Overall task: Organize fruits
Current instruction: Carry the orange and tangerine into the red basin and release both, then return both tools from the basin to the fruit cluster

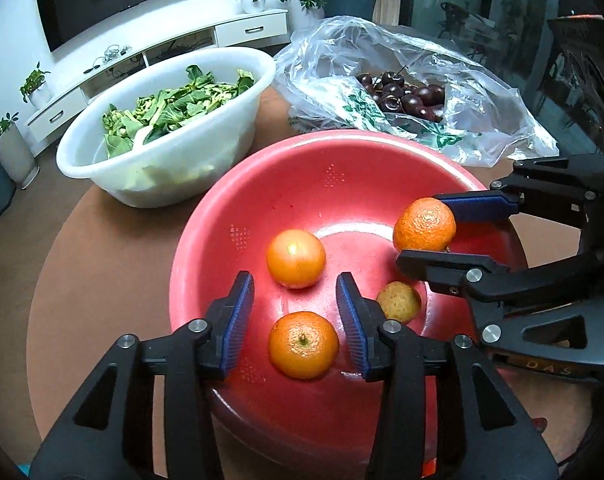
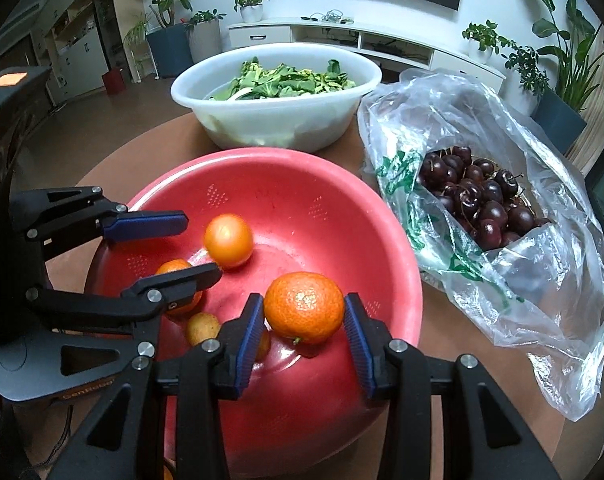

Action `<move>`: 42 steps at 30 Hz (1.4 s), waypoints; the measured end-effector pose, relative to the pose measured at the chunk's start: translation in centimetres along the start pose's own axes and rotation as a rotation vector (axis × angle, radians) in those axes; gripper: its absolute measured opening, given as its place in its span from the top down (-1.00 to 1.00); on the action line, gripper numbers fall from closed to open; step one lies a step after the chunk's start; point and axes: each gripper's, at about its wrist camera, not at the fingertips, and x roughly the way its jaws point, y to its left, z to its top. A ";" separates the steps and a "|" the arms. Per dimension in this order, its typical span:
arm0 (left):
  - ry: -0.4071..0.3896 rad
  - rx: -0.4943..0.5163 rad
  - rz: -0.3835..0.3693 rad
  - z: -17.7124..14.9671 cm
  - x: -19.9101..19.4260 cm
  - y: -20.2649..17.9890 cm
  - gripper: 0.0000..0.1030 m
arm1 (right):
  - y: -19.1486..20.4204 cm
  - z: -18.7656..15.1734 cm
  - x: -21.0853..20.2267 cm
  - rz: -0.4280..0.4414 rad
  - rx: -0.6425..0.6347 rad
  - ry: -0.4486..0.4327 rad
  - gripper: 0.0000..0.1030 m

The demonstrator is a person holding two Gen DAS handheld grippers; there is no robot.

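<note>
A red bowl (image 1: 286,184) holds two oranges (image 1: 296,258) (image 1: 303,345) and a small yellowish fruit (image 1: 398,301). My left gripper (image 1: 298,320) is open above the nearer orange, fingers on either side, not touching. My right gripper (image 2: 303,320) is shut on a third orange (image 2: 303,307) and holds it over the bowl's right side; this shows in the left wrist view too (image 1: 424,224). The left gripper (image 2: 198,246) also shows open in the right wrist view, over the bowl (image 2: 302,184).
A white basin (image 1: 102,160) of leafy greens stands behind the bowl. A clear plastic bag (image 2: 521,272) with dark cherries (image 2: 477,200) lies to the right. All rest on a round brown table (image 1: 102,260).
</note>
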 end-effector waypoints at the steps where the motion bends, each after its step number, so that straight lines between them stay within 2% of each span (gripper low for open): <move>1: -0.005 -0.006 -0.003 0.0 -0.2 0.1 0.13 | 0.0 0.0 -0.1 0.000 0.000 -0.001 0.13; 5: -0.015 -0.019 -0.008 -0.4 -0.9 0.2 0.13 | 0.0 0.0 -0.3 0.001 -0.004 0.000 0.11; 8: -0.032 -0.044 -0.004 -0.8 -1.9 0.6 0.03 | 0.1 0.0 -0.8 -0.007 -0.002 -0.017 -0.08; 10: -0.060 -0.078 -0.056 -1.0 -3.1 1.1 -0.28 | 0.0 0.1 -1.1 -0.014 0.007 -0.028 -0.19; 11: -0.073 -0.083 -0.058 -1.2 -3.8 1.0 -0.39 | -0.1 0.2 -1.3 -0.011 0.012 -0.029 -0.20; 12: -0.084 -0.085 -0.048 -1.3 -4.3 0.9 -0.63 | 0.0 0.1 -1.6 -0.013 0.015 -0.034 -0.24; 13: -0.099 -0.087 -0.047 -1.5 -5.1 0.7 -0.71 | 0.0 0.0 -2.1 -0.017 0.016 -0.046 -0.25; 17: -0.148 -0.121 -0.083 -2.9 -8.3 0.4 -0.72 | 0.6 -1.2 -5.1 -0.004 0.014 -0.112 -0.25; 19: -0.178 -0.139 -0.094 -4.3 -10.2 0.1 -0.88 | 0.6 -2.4 -6.7 0.009 0.030 -0.138 -0.26; 26: -0.203 -0.202 -0.076 -10.5 -14.9 -1.2 -0.92 | 1.6 -10.4 -12.1 0.070 0.129 -0.184 -0.31; 32: -0.148 -0.212 -0.040 -17.3 -16.4 -3.7 -0.92 | 5.7 -17.1 -13.1 0.102 0.162 -0.135 -0.31; 36: -0.120 -0.240 -0.045 -20.9 -17.2 -5.0 -0.92 | 8.3 -18.9 -12.0 0.103 0.143 -0.093 -0.31; 40: -0.124 -0.246 -0.037 -23.1 -18.2 -6.0 -0.92 | 9.5 -19.5 -10.6 0.098 0.144 -0.046 -0.30; 42: -0.119 -0.245 -0.027 -23.8 -18.3 -6.5 -0.92 | 10.0 -19.8 -10.0 0.093 0.142 -0.028 -0.23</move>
